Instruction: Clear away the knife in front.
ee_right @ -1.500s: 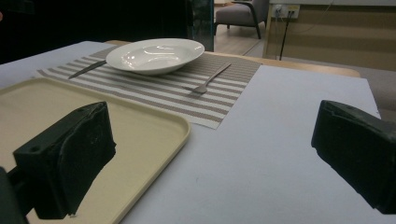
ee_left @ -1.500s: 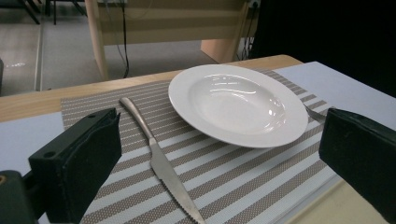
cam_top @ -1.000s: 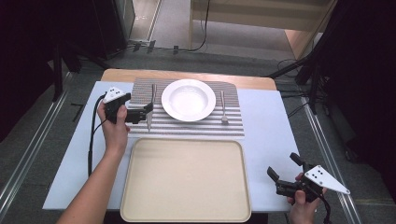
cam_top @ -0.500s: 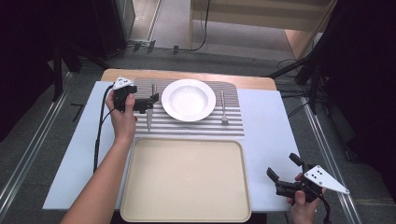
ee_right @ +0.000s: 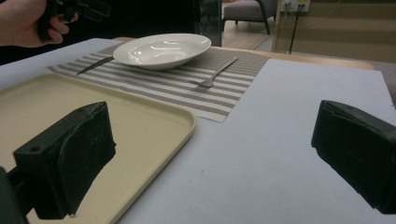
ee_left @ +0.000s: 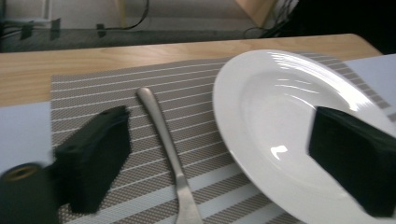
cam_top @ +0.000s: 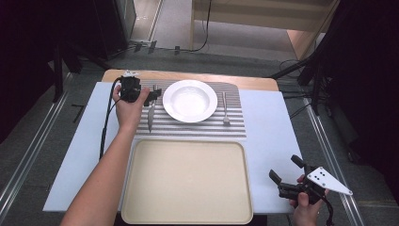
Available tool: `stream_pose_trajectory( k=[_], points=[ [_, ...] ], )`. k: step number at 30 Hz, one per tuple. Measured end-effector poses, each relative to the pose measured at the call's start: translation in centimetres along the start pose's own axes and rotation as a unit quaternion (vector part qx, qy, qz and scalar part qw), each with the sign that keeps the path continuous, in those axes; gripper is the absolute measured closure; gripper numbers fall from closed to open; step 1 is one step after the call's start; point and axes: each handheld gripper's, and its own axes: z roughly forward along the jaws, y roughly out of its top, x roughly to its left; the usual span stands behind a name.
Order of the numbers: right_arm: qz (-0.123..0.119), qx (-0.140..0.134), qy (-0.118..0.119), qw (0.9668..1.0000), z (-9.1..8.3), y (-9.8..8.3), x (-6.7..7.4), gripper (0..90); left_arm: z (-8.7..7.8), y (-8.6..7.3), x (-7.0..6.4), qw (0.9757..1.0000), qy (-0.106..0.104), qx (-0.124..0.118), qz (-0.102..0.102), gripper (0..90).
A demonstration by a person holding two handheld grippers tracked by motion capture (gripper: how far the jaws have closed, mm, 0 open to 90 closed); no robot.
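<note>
Two black jaws of the left gripper (cam_top: 151, 95) stand apart, having just been closing a little, with the knife (ee_left: 169, 154) handle lying untouched between them on the striped placemat (cam_top: 197, 126), at nine o'clock of the white plate (cam_top: 189, 100). It looks like the reach-to-grasp step; next the jaws must drop and pinch the handle. Idle, the right gripper (cam_top: 288, 175) waits open beside the tray (cam_top: 186, 214).

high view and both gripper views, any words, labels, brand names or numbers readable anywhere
None: no readable text in any view.
White round ceramic plate: no mark.
Silver metal knife: handle plain, no stamp to be seen.
Beige plastic tray: unmarked.
Grey three-cornered plate: dark holes, no writing.
</note>
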Motion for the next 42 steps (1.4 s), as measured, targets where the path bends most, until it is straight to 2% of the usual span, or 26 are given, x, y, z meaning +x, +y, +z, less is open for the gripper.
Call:
stream_pose_trajectory(
  k=[4,6,10,12,13,14,17,20,21,23,24,26,30,32,33,36,39,42],
  points=[
    [-0.001,0.000,0.001,1.0000,0.1,0.0,0.0,0.0,1.4,0.7,0.5,0.9988,0.007,0.047,-0.009,12.7],
    [0.002,0.001,0.002,1.0000,0.1,-0.1,0.0,0.0,2.0,1.0,0.6,0.9969,0.024,0.073,-0.011,13.2],
    [0.001,0.003,0.002,1.0000,0.3,-0.2,-0.1,0.0,2.9,1.3,1.1,0.9940,0.040,0.099,-0.021,16.4],
    [0.000,0.005,0.002,1.0000,0.4,-0.2,-0.1,0.0,3.4,1.4,1.2,0.9915,0.053,0.117,-0.020,19.2],
    [0.000,0.005,0.002,1.0000,0.4,-0.2,-0.1,0.0,3.7,1.5,1.2,0.9903,0.058,0.123,-0.025,21.4],
    [0.002,0.006,0.002,1.0000,0.4,-0.2,-0.1,0.0,3.9,1.5,1.2,0.9895,0.054,0.131,-0.028,23.0],
    [0.003,0.007,0.003,1.0000,0.5,-0.2,-0.2,0.0,4.4,1.6,1.2,0.9873,0.056,0.146,-0.028,28.1],
    [0.004,0.008,0.002,1.0000,0.5,-0.2,-0.2,0.0,5.0,1.5,1.0,0.9830,0.064,0.170,-0.027,34.5],
    [0.004,0.008,0.001,1.0000,0.5,-0.2,-0.2,0.0,5.2,1.5,0.9,0.9825,0.067,0.172,-0.023,37.9],
    [0.003,0.007,0.001,1.0000,0.5,-0.3,-0.3,0.0,5.2,1.4,0.8,0.9831,0.066,0.171,-0.010,47.2],
    [0.006,0.009,0.002,0.9999,0.6,-0.3,-0.3,0.0,5.3,1.4,0.8,0.9829,0.064,0.172,-0.016,48.7],
    [0.009,0.011,0.001,0.9999,0.6,-0.3,-0.3,0.0,5.4,1.4,0.6,0.9811,0.070,0.180,-0.013,54.5],
    [0.009,0.013,0.002,0.9999,0.7,-0.4,-0.4,0.0,5.8,1.3,0.3,0.9755,0.073,0.207,-0.010,60.6],
    [0.010,0.014,0.002,0.9999,0.7,-0.5,-0.4,0.0,6.0,1.2,0.2,0.9719,0.080,0.221,0.000,63.8],
    [0.010,0.014,0.003,0.9998,0.7,-0.5,-0.4,0.0,6.1,1.2,0.1,0.9709,0.079,0.226,0.004,64.3],
    [0.009,0.015,0.002,0.9998,0.8,-0.5,-0.5,0.0,6.3,1.0,0.0,0.9659,0.096,0.239,0.022,68.5],
    [0.011,0.016,0.002,0.9998,0.9,-0.6,-0.5,0.0,6.5,0.9,0.0,0.9654,0.085,0.246,0.013,68.9],
    [0.012,0.018,0.002,0.9998,1.0,-0.6,-0.5,0.0,6.8,0.9,-0.2,0.9617,0.087,0.260,0.015,71.6]
  ],
)
